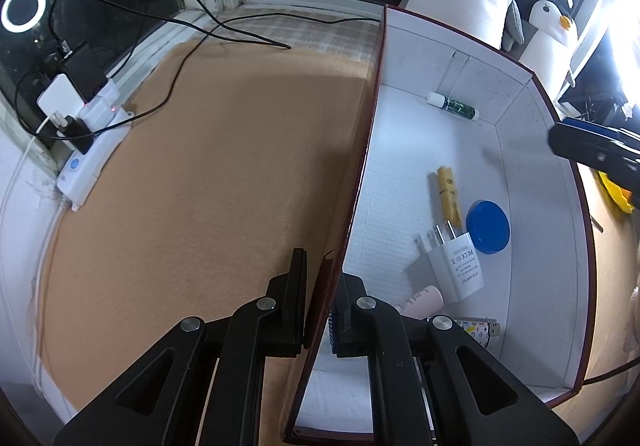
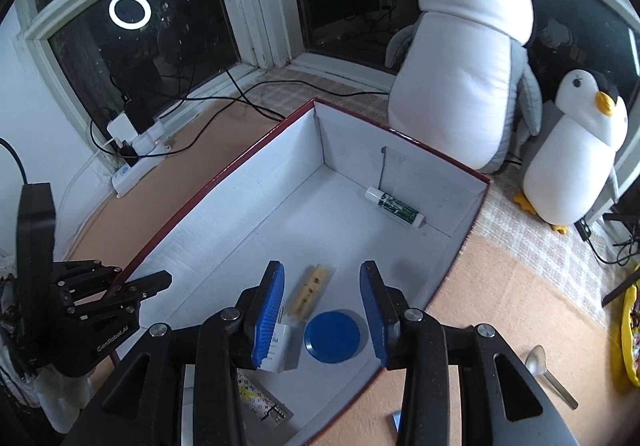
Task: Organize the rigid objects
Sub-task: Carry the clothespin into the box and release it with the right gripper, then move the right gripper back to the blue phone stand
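A white-lined cardboard box with dark red edges [image 1: 460, 46] [image 2: 248, 206] stands on the tan mat. My left gripper [image 1: 322, 274] [image 2: 120, 286] is shut on the box's left wall near its front end. Inside lie a blue round lid [image 1: 488, 227] [image 2: 332, 336], a white charger plug [image 1: 456, 266] [image 2: 280, 350], a yellow wooden piece [image 1: 448, 192] [image 2: 310, 290], a green tube [image 1: 454, 105] [image 2: 396, 206], a pink item [image 1: 420, 300] and a patterned item [image 1: 476, 328] [image 2: 260, 398]. My right gripper [image 2: 322, 274] hangs open over the lid and plug, holding nothing.
A metal spoon [image 2: 548, 370] lies on the mat right of the box. Two plush penguins [image 2: 460, 66] [image 2: 576, 150] stand behind it. A power strip with chargers [image 1: 92, 154] [image 2: 136, 166] and black cables lie by the window. A yellow object [image 2: 630, 330] is at the far right.
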`<state>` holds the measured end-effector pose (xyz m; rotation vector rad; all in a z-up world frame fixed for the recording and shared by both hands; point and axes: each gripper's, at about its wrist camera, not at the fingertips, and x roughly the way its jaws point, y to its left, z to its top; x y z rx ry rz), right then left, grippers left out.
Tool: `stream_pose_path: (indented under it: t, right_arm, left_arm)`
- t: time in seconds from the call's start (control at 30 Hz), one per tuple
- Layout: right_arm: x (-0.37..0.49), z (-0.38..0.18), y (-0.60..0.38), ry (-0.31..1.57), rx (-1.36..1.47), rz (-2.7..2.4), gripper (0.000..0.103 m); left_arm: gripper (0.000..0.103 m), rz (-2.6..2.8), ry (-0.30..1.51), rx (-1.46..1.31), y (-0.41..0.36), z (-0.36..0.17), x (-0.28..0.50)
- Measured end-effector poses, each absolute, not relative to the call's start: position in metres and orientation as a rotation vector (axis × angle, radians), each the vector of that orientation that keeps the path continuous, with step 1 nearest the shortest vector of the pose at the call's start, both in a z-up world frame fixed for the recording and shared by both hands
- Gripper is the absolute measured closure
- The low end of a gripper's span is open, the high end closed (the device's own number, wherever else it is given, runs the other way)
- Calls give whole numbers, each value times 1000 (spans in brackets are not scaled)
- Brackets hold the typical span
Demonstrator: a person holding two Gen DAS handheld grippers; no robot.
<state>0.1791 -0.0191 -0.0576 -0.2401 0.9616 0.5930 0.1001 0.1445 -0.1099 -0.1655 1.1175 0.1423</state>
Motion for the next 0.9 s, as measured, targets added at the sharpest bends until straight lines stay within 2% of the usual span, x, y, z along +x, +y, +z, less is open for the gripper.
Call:
stream_pose_path:
  t: [0.2, 0.4, 0.9]
  right_arm:
    - [165, -47, -47, 941, -210, 542, 61]
    - [152, -50, -82, 941, -192, 463, 61]
    - [127, -92, -153, 1040, -168, 317, 59]
  left_arm:
    - [95, 139, 1116, -164, 146, -107, 94]
    - [95, 130, 1117, -167, 147, -106, 85]
    - [94, 118, 1120, -169, 148, -106, 73]
